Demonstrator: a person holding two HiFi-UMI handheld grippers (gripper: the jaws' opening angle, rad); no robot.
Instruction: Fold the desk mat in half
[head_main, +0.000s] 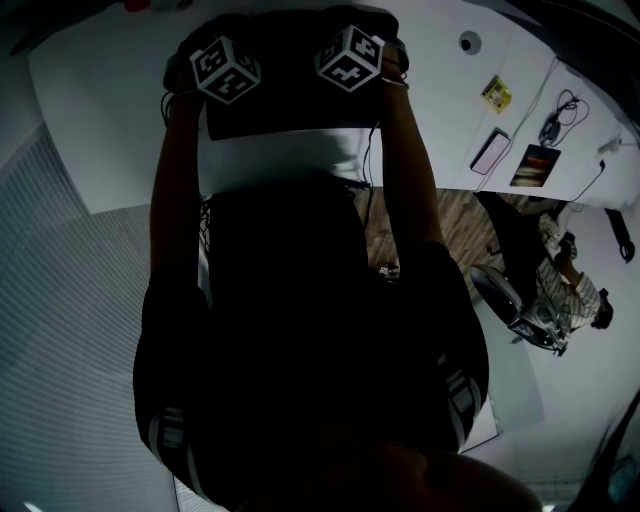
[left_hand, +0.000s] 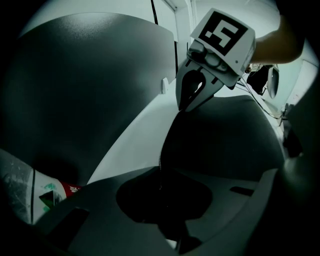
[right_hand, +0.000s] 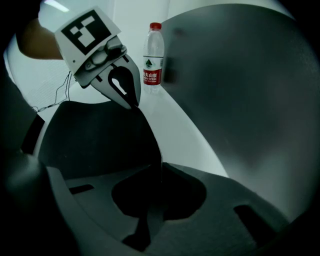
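Observation:
The dark desk mat lies on the white table in front of the person, with its near edge lifted. My left gripper is shut on that edge, and the right gripper view shows its tips pinching the mat's corner. My right gripper is shut on the same edge at the other corner, with its tips showing in the left gripper view. The raised flap sags between the two grippers. In the head view only the marker cubes show; the fingertips are hidden.
A water bottle stands on the table beyond the mat. A phone, a dark card, a yellow packet and cables lie at the right. An office chair stands by the right side. A blurred grey surface fills each gripper view's outer side.

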